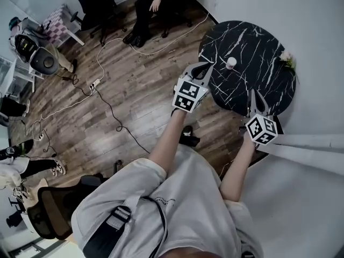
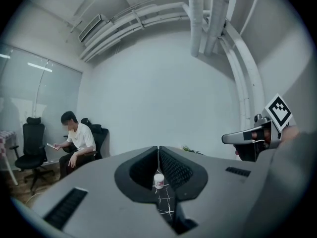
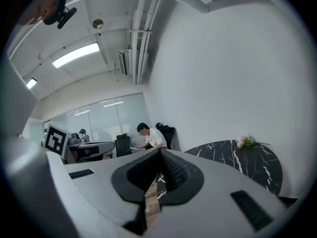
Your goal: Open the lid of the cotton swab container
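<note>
A small white cotton swab container (image 1: 231,63) with its lid on stands upright on the round black marble table (image 1: 258,47). My left gripper (image 1: 209,65) is shut and empty, its tips just left of the container near the table's left edge. In the left gripper view the container (image 2: 158,180) shows small and far off beyond the closed jaws. My right gripper (image 1: 253,93) is shut and empty over the table's near edge, apart from the container. The right gripper view shows the table (image 3: 247,157) to the right of the closed jaws (image 3: 159,152).
A small bunch of flowers (image 1: 287,59) lies at the table's far right rim by the white wall. Cables and a power strip (image 1: 94,84) run over the wooden floor at left. A person (image 1: 153,1) sits on a chair beyond the table; office chairs stand around.
</note>
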Motion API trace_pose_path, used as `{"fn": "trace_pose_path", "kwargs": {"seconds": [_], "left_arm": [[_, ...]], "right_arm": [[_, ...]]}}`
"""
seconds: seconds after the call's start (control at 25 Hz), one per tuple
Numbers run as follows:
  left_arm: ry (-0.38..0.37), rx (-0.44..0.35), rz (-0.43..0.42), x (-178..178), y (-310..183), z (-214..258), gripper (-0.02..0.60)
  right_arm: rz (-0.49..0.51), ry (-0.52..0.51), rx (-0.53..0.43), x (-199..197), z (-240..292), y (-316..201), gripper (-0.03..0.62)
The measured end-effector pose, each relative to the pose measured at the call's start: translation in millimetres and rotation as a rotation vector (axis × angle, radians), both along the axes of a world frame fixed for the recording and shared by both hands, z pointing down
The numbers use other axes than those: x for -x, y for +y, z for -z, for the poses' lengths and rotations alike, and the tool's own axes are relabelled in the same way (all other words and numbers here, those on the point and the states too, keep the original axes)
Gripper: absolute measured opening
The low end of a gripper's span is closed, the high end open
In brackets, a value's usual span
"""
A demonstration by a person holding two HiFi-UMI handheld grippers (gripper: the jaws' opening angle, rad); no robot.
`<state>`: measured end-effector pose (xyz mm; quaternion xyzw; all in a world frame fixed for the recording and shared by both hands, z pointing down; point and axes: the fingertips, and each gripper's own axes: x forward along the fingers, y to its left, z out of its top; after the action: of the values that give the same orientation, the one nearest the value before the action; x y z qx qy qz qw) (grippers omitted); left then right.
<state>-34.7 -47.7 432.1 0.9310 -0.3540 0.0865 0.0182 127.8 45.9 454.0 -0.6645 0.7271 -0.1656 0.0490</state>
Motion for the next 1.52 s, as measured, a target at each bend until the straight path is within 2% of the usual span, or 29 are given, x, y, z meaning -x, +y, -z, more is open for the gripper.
{"fn": "trace_pose_path", "kwargs": {"seconds": [0.24, 0.44, 0.6, 0.88, 1.12, 1.52], "left_arm": [[0.034, 0.045, 0.004, 1, -59, -19, 0.026], [0.055, 0.088, -0.01, 0, -102, -37, 0.026], [0.049, 0.122, -0.038, 2, -119, -53, 0.026], [0.06, 0.158, -0.03, 18, -149, -73, 0.026], [0.062, 0.153, -0.018, 22, -163, -79, 0.026], [0.048, 0.135, 0.015, -1, -211, -75, 0.026]], "right_arm": [[-0.006, 0.01, 0.025, 1, -12, -53, 0.035], [-0.004, -0.041, 0.022, 10, -22, -94, 0.035], [-0.018, -0.068, 0.028, 18, -34, -112, 0.035], [-0.044, -0.085, 0.053, 19, -52, -137, 0.035], [-0.041, -0.131, 0.027, 9, -56, -162, 0.035], [0.072, -0.141, 0.0, -9, -44, -237, 0.035]]}}
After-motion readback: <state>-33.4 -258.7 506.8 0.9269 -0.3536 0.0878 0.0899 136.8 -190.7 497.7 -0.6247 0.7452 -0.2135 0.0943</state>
